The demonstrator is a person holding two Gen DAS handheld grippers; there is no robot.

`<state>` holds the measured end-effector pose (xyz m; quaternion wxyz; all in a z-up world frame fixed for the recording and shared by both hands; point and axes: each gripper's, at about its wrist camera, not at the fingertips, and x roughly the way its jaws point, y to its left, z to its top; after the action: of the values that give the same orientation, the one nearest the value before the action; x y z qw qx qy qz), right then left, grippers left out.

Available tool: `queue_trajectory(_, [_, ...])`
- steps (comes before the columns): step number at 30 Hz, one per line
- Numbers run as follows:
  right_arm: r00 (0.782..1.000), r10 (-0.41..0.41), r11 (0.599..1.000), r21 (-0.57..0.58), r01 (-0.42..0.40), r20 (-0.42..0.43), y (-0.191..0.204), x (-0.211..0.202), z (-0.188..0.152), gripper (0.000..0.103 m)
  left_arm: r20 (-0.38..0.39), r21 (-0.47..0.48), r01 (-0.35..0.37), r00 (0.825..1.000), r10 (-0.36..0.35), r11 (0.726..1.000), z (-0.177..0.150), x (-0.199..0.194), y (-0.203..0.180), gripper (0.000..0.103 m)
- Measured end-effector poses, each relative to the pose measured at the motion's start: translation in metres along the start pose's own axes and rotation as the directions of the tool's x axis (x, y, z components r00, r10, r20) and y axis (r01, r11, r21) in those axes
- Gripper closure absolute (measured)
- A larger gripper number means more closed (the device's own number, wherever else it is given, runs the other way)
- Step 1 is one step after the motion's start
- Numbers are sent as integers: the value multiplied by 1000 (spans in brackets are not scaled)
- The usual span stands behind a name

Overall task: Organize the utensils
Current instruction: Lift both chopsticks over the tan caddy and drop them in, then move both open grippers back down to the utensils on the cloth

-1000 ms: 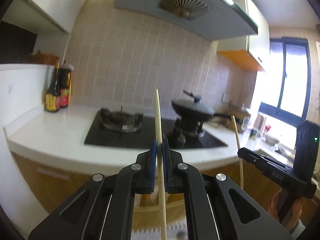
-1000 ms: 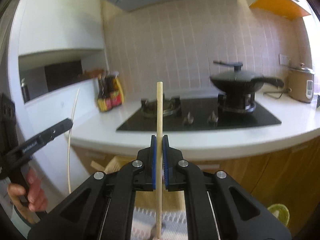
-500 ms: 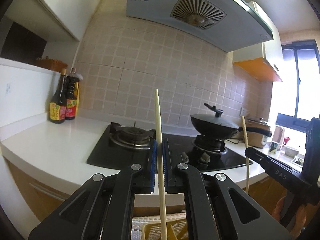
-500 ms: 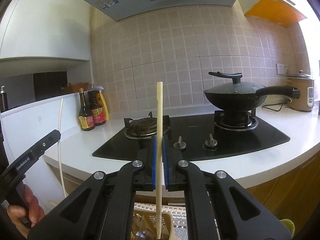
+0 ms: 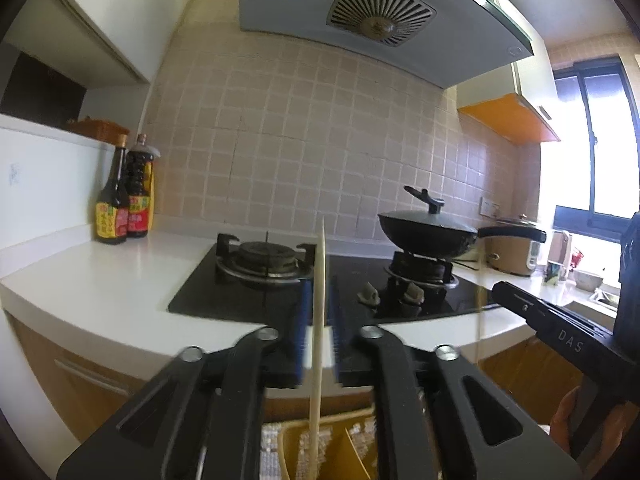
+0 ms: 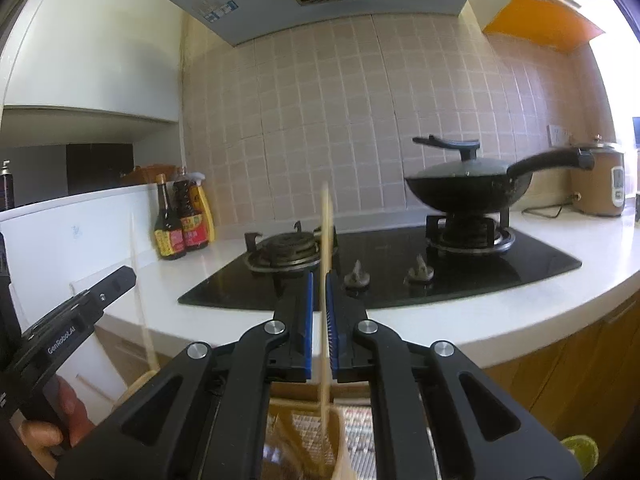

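My left gripper (image 5: 320, 300) points level at the stove, and its jaws are opening. A pale wooden chopstick (image 5: 319, 320) stands loose between the blue pads, its lower end in a yellow divided utensil holder (image 5: 344, 452). My right gripper (image 6: 319, 292) is opening too. Its own chopstick (image 6: 325, 232) is blurred, leans on the right pad with a gap on the left, and reaches down into the same holder (image 6: 340, 436). Each view shows the other gripper to the side, the right gripper (image 5: 520, 304) and the left gripper (image 6: 120, 280), each with a blurred chopstick (image 5: 478, 320) (image 6: 138, 280).
Ahead is a white counter (image 5: 100, 288) with a black gas hob (image 5: 248, 300). A lidded black wok (image 6: 464, 188) sits on the right burner. Sauce bottles (image 5: 124, 204) stand at the left and a rice cooker (image 6: 600, 184) at the right. A woven mat (image 6: 360, 436) lies under the holder.
Both grippers have sunk toward the holder, which has come into view below them. The left jaws have parted and both chopsticks have slid down and tilted.
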<state>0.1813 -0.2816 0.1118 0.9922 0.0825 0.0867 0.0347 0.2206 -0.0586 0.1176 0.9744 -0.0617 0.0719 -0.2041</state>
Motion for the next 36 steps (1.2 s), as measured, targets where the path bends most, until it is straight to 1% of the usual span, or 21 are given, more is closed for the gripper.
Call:
queue_trajectory(1, [1000, 0, 1000, 2, 0, -5, 0, -3, -1, 93, -6, -10, 5, 1000, -5, 1000, -1, -4, 1, 82])
queue_trajectory(3, [1000, 9, 1000, 12, -9, -14, -1, -11, -3, 90, -14, -25, 11, 1000, -11, 1000, -1, -13, 4, 80])
queue_trajectory(5, [999, 27, 1000, 16, -26, -37, 0, -24, -4, 90, -20, -38, 16, 1000, -17, 999, 0, -21, 6, 72])
queue_trajectory(7, [999, 19, 1000, 16, -19, -37, 2, -39, -6, 90, -18, -46, 21, 1000, -21, 999, 1, -35, 8, 68])
queue_trajectory(9, [999, 21, 1000, 22, -20, -46, 3, -56, -9, 86, -18, -49, 31, 999, -31, 998, 4, -52, 8, 65])
queue_trajectory(10, [998, 22, 999, 29, -21, -54, 3, -64, -10, 77, -22, -50, 37, 999, -38, 998, 4, -58, 8, 61])
queue_trajectory(11, [998, 21, 999, 35, -19, -59, 3, -69, -11, 64, -24, -51, 43, 999, -44, 998, 5, -65, 8, 60])
queue_trajectory(13, [998, 18, 999, 51, -15, -66, 3, -84, -14, 50, -25, -48, 51, 998, -53, 998, 6, -80, 6, 57])
queue_trajectory(17, [994, 7, 997, 79, 2, -109, 5, -113, -21, 50, -41, -45, 65, 997, -67, 997, 5, -108, 2, 53])
queue_trajectory(21, [975, -20, 998, 62, 35, -222, 14, -131, -34, 50, -98, -27, 68, 993, -71, 997, -3, -128, -3, 49])
queue_trajectory(22, [967, -29, 997, 57, 45, -254, 17, -133, -38, 50, -132, -24, 69, 989, -72, 997, -8, -132, -4, 49])
queue_trajectory(23, [957, -32, 997, 53, 50, -288, 19, -134, -43, 50, -150, -23, 69, 986, -72, 997, -10, -134, -4, 49])
queue_trajectory(25, [932, -27, 997, 57, 51, -361, 22, -135, -54, 50, -213, -15, 67, 975, -69, 998, -20, -138, -5, 49])
queue_trajectory(26, [913, -27, 997, 57, 55, -406, 25, -134, -62, 50, -238, -10, 62, 969, -63, 998, -26, -139, -5, 49])
queue_trajectory(28, [876, -34, 996, 53, 68, -482, 28, -131, -75, 50, -303, 2, 49, 952, -46, 999, -38, -140, -4, 49])
queue_trajectory(29, [858, -32, 996, 55, 70, -512, 30, -130, -82, 50, -335, 6, 42, 941, -38, 999, -45, -140, -3, 49])
queue_trajectory(30, [831, -29, 996, 54, 71, -556, 32, -129, -93, 50, -368, 5, 35, 929, -30, 999, -53, -140, -1, 49])
queue_trajectory(31, [815, -34, 996, 48, 75, -579, 34, -127, -100, 50, -390, 1, 31, 920, -28, 1000, -58, -139, 1, 49])
queue_trajectory(32, [792, -44, 996, 31, 79, -609, 37, -127, -111, 50, -427, -8, 30, 904, -30, 1000, -66, -138, 4, 49])
queue_trajectory(34, [761, -43, 997, 20, 74, -648, 42, -125, -127, 50, -500, -26, 28, 865, -37, 999, -84, -133, 11, 50])
queue_trajectory(36, [728, -38, 998, 16, 67, -685, 46, -126, -144, 50, -549, -29, 23, 835, -35, 999, -98, -130, 14, 50])
